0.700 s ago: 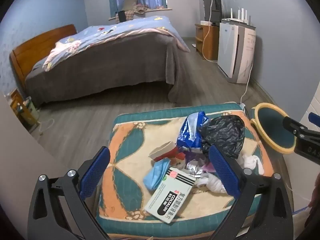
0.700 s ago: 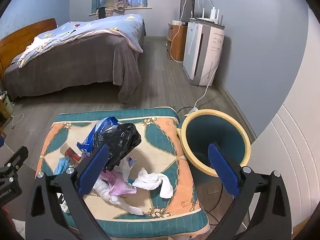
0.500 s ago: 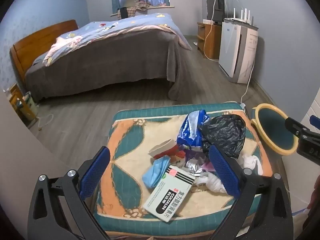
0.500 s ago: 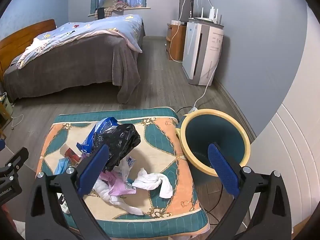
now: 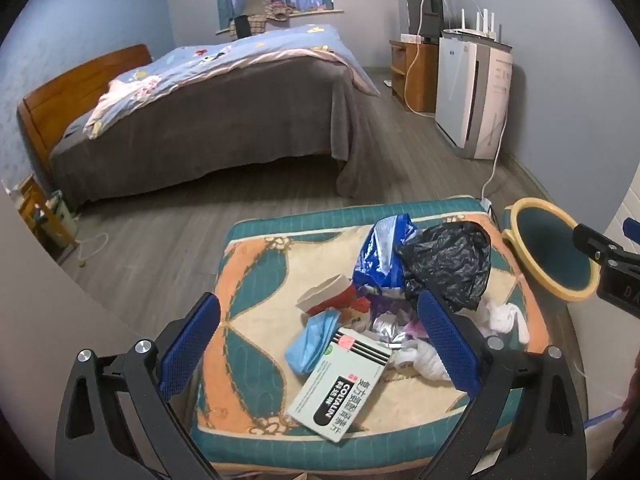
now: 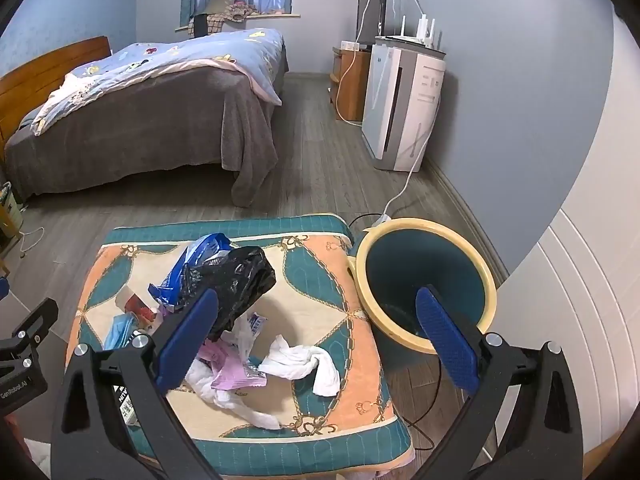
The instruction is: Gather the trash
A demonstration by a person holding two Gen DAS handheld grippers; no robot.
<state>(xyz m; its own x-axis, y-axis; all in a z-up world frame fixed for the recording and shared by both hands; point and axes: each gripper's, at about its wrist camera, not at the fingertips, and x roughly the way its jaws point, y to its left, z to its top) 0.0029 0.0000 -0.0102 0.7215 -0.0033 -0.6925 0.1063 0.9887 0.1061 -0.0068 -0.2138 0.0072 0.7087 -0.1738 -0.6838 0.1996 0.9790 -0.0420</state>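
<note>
A heap of trash lies on a patterned cushion [image 5: 256, 320] [image 6: 320, 280]: a black plastic bag [image 5: 448, 260] [image 6: 240, 276], a blue foil wrapper [image 5: 380, 256] [image 6: 192, 264], a white medicine box [image 5: 340, 384], a blue face mask [image 5: 312, 340], crumpled white tissue [image 6: 304, 364] and pink wrappers [image 6: 236, 376]. A teal bin with a yellow rim [image 6: 424, 284] [image 5: 552, 252] stands right of the cushion. My left gripper [image 5: 320, 344] hangs open above the box and mask. My right gripper [image 6: 316, 340] hangs open above the tissue, holding nothing.
A bed [image 5: 208, 120] with a blue quilt fills the far left. A white air purifier [image 6: 400, 108] and a wooden stand [image 6: 352, 80] line the right wall. A white cable [image 6: 404, 188] runs across the grey wood floor [image 5: 160, 240] toward the bin.
Both views have shifted only slightly. The trash, the bin and both open grippers stand as before.
</note>
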